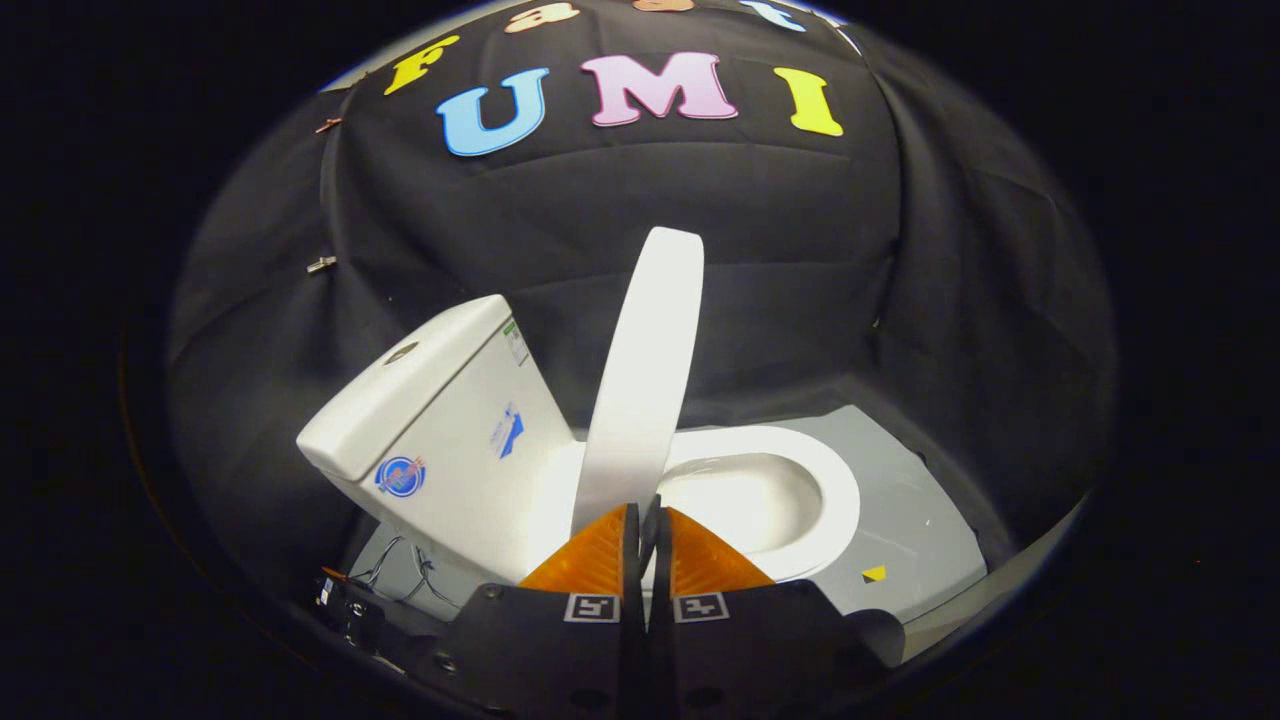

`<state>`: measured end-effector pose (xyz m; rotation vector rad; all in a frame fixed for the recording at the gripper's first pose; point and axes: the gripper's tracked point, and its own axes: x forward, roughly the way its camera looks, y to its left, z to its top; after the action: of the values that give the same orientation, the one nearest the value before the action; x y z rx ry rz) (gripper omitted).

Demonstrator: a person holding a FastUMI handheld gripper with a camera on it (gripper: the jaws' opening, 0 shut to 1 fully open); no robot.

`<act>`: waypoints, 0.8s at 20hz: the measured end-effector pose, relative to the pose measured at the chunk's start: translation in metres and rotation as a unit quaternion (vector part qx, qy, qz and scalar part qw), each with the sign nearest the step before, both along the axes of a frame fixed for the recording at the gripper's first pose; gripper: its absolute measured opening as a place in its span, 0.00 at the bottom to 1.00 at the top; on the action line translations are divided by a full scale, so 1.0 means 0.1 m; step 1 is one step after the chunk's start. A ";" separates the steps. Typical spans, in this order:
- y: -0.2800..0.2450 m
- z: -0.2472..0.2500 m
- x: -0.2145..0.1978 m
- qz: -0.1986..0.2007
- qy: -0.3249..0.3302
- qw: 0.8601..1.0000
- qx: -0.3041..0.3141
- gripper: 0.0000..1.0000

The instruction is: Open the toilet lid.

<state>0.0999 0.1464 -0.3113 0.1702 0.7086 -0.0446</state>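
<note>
The gripper [647, 520] points forward and slightly down toward the toilet, its two fingers [592, 560] drawn together so that only a thin slit remains between the tips. Whether the lower edge of the lid is pinched in that slit or merely sits just ahead of it cannot be told. The person's hand behind the gripper cannot be seen, so only the tool's heading can be read: level, squarely facing the raised lid's edge.

The toilet lid [645, 380] rises directly ahead of the fingertips, starting right at them and standing nearly upright, seen edge-on and leaning a little to the right at its top. To the right of the fingers and just beyond them lies the open seat ring [835, 490] with the bowl [745, 500] inside it. To the left of the fingers and beyond them stands the cistern [450, 420], tilted in this view, with stickers on its side. The toilet sits on a grey floor panel [920, 520], which extends to the right. Some cables [400, 565] lie on the floor left of the gripper, below the cistern.
</note>
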 end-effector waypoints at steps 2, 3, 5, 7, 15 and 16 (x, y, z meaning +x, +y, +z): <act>0.15 0.06 0.04 0.013 -0.007 1.000 -0.009 0.05; 0.23 0.07 0.05 0.017 -0.010 1.000 -0.014 0.05; 0.38 0.11 0.08 0.025 -0.016 0.999 -0.022 0.05; 0.54 0.13 0.11 0.039 -0.022 0.999 -0.025 0.05; 1.00 0.16 0.17 0.088 -0.037 0.995 -0.032 0.05; 1.06 0.16 0.17 0.095 -0.037 0.994 -0.034 0.05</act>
<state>0.1171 0.2522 -0.2948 0.0380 0.6453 0.1187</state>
